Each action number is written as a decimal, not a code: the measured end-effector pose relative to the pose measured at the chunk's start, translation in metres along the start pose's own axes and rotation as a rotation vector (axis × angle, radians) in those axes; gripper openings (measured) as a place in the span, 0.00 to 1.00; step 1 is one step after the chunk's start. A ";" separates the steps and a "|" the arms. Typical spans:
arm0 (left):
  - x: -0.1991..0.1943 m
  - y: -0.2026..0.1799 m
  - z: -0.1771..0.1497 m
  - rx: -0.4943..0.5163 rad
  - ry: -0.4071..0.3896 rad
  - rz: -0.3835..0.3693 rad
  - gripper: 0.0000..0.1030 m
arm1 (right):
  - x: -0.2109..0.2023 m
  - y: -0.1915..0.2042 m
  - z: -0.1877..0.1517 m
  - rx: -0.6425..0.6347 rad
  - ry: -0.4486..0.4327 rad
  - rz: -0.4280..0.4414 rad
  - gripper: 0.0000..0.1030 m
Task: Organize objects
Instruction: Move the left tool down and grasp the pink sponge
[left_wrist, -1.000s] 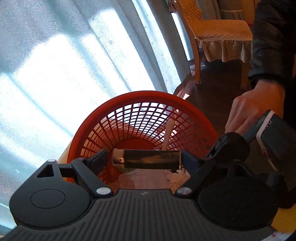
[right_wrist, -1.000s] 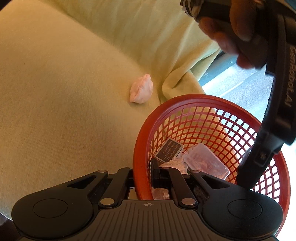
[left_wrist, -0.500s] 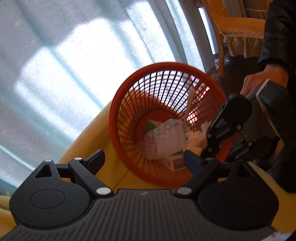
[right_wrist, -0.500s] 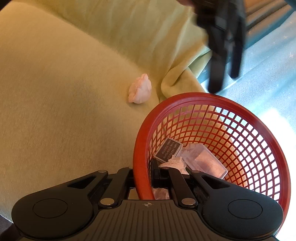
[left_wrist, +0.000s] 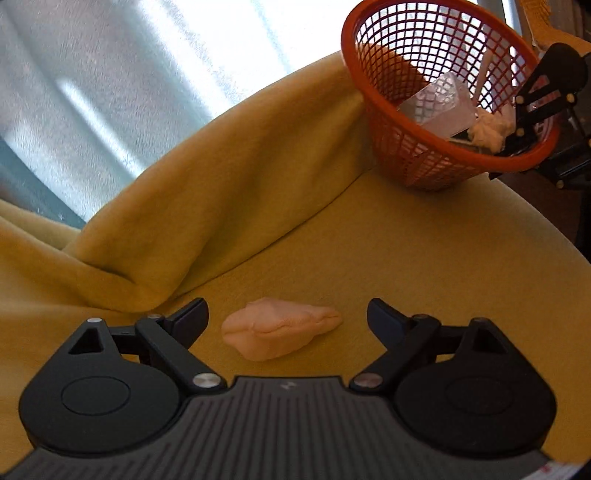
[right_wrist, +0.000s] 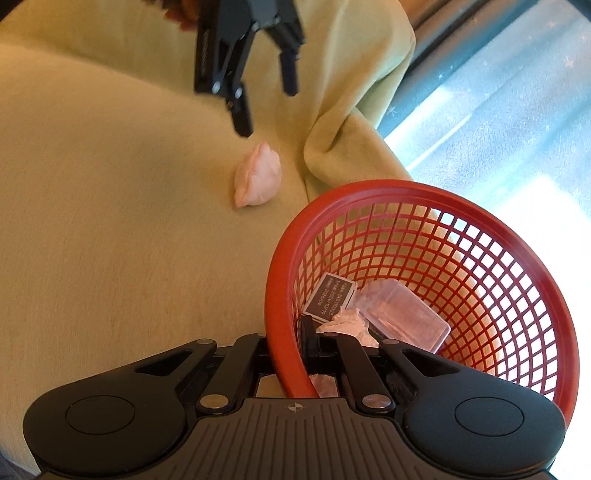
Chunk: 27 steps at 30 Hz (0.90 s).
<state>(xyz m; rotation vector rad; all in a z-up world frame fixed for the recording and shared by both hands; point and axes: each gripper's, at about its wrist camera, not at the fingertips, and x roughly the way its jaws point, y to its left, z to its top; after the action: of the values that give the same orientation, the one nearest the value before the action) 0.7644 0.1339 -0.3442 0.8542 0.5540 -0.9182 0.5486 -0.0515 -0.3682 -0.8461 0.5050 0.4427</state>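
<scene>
Left gripper (left_wrist: 286, 319), tilting downward, is hovering with jaws spread wide around the untouched pink wad (left_wrist: 280, 332) on the yellow blanket (left_wrist: 406, 258), while the right gripper (right_wrist: 295, 354) is clamping the red basket (right_wrist: 480, 229) rim.

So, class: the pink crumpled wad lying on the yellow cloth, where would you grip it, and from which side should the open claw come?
Grip the pink wad across its thick rounded middle, coming down from above. It lies flat and alone on the yellow cloth, tapering at one end, and the left claw already straddles it, open, with a finger at either end. Turning the claw to pinch the narrower way would probably hold better.
</scene>
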 end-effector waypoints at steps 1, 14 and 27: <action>0.008 -0.003 0.000 -0.003 0.000 0.002 0.88 | 0.000 -0.002 0.003 0.005 0.002 -0.003 0.01; 0.051 -0.013 -0.031 0.012 -0.025 0.007 0.82 | 0.022 -0.032 0.044 0.132 0.021 -0.017 0.01; 0.046 -0.017 -0.040 0.009 0.005 0.023 0.34 | 0.028 -0.035 0.050 0.154 0.025 -0.042 0.01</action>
<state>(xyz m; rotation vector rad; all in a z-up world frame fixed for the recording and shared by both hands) 0.7709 0.1407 -0.4072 0.8701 0.5438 -0.8982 0.6024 -0.0282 -0.3359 -0.7132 0.5367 0.3507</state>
